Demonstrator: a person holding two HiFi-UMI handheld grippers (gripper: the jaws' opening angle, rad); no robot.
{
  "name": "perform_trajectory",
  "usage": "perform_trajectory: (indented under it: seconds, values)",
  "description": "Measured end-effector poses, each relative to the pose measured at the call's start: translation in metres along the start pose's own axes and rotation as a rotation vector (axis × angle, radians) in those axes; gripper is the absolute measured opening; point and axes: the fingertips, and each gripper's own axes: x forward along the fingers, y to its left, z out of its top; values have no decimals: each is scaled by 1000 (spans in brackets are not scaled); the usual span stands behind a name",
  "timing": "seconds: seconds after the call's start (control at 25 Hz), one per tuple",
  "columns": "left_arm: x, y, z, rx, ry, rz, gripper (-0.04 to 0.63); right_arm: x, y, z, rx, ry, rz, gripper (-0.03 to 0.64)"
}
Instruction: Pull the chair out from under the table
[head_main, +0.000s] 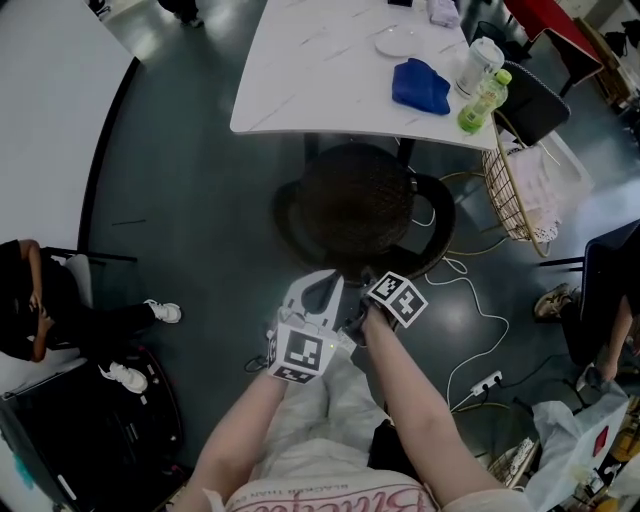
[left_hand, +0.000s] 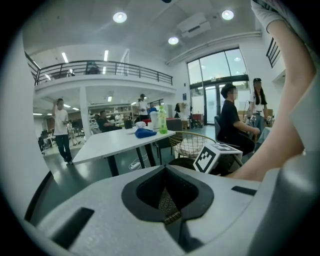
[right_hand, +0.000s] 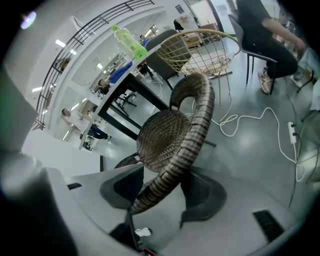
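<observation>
White table (head_main: 300, 80) at the far side, carrying a white plate (head_main: 398, 42), a blue cloth (head_main: 420, 87), a pale jar (head_main: 479, 63) and a green bottle (head_main: 484, 102) at its right end. Below, glossy dark floor (head_main: 190, 210): wicker chair (head_main: 355, 210) at the table's near edge, wire basket (head_main: 508, 190) to the right, white cable (head_main: 487, 312) snaking to a power strip (head_main: 486, 382).

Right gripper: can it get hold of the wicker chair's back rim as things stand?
Likely yes: the chair's back rim already lies between the open jaws of the right gripper, with nothing else in the gap.
</observation>
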Motion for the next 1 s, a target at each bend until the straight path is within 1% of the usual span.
perform_trajectory:
  seconds: [0.16, 0.24, 0.28, 0.36, 0.44, 0.52, 0.8, 1.0]
  values:
    - [3, 4, -5, -22, 17, 2, 2, 20, -8, 1, -5, 29, -59, 215]
    - [2, 6, -10, -59, 30, 0, 2, 27, -14, 0, -1, 45, -88, 215]
    - [0, 7, -11, -78, 35, 2, 2, 28, -18, 0, 16, 50, -102, 207]
    - [-3, 6, -14, -97, 40, 9, 2, 26, -25, 1, 78, 44, -130, 157]
    - [-6, 3, -16, -99, 43, 11, 2, 24, -27, 1, 115, 33, -160, 118]
    - [-9, 0, -17, -96, 42, 10, 2, 21, -28, -1, 124, 26, -182, 106]
    - [-18, -17, -15, -107, 19, -15, 2, -5, -53, -26, 118, 40, -213, 103]
    - [-32, -34, -17, -91, 3, -55, 2, -27, -69, -55, 163, 36, -218, 103]
